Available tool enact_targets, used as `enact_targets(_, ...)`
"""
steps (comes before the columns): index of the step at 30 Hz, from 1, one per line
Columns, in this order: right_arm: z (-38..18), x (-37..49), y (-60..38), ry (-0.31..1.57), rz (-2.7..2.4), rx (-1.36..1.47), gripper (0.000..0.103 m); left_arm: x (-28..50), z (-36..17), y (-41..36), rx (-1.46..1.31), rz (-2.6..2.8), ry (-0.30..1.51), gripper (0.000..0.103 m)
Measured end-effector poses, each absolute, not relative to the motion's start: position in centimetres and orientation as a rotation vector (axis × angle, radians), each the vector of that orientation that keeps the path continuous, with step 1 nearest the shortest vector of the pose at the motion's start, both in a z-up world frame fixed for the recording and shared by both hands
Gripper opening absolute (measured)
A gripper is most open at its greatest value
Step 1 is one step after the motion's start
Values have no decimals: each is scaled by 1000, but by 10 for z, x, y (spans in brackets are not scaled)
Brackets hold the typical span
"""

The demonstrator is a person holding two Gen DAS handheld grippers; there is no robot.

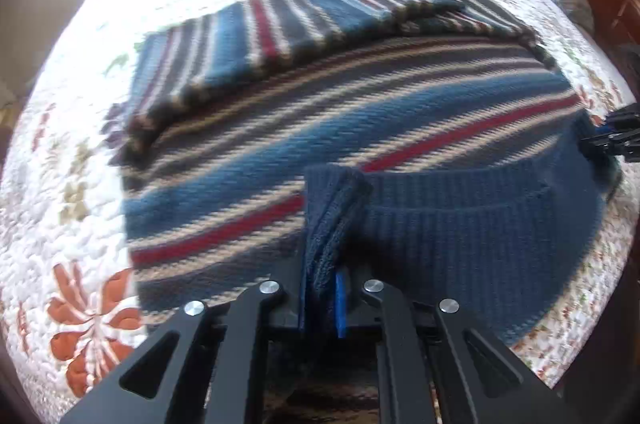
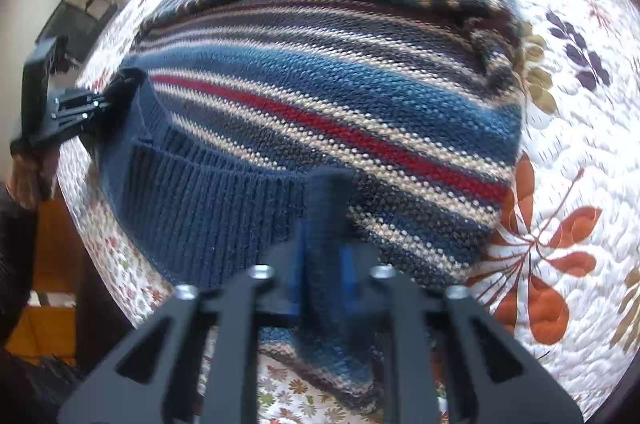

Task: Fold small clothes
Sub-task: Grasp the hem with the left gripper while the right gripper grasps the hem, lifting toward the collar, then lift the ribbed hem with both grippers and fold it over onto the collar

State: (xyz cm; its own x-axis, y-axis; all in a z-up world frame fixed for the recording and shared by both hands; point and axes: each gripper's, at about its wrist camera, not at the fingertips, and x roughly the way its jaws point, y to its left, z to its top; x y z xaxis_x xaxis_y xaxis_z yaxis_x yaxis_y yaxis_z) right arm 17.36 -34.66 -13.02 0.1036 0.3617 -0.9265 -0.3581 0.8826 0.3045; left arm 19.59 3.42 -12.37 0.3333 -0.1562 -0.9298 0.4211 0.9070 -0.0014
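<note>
Quilted white bedspread (image 1: pixel 72 160) with orange and olive flowers covers the bed, and on it lies a thick knitted sweater (image 1: pixel 340 112) striped in blue, navy, cream and red, spread flat with both sleeves (image 1: pixel 280 24) already folded across the body toward twelve o'clock. Its ribbed navy hem band (image 1: pixel 460 224) sits nearest the cameras, at about six o'clock in both wrist views.

Each tool has a corner of that band. The left gripper (image 1: pixel 324 288) is pressed together on a bunched fold of the hem, navy knit standing up between its blue pads. The right gripper (image 2: pixel 324 264) pinches the opposite hem corner in the same way; in the left view it shows at three o'clock, at the far end of the band.

I judge the sweater soft, floppy and fairly heavy for its size, with a grippy, stretchy knit that should not slip but will sag in the middle when lifted. The doubled ribbed hem is the firmest place to hold, and holding both corners should keep the edge straight for carrying it toward the folded sleeves.
</note>
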Motion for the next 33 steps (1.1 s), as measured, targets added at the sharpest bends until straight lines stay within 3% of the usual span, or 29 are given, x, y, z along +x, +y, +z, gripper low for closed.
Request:
enact_targets(24, -135, 163, -362, 1370, 454, 77, 9, 184, -127, 61, 65, -299, 1207, 10)
enact_targets(33, -69, 191, -375, 1232, 487, 156, 9, 204, -75, 75, -20, -255, 1100, 10)
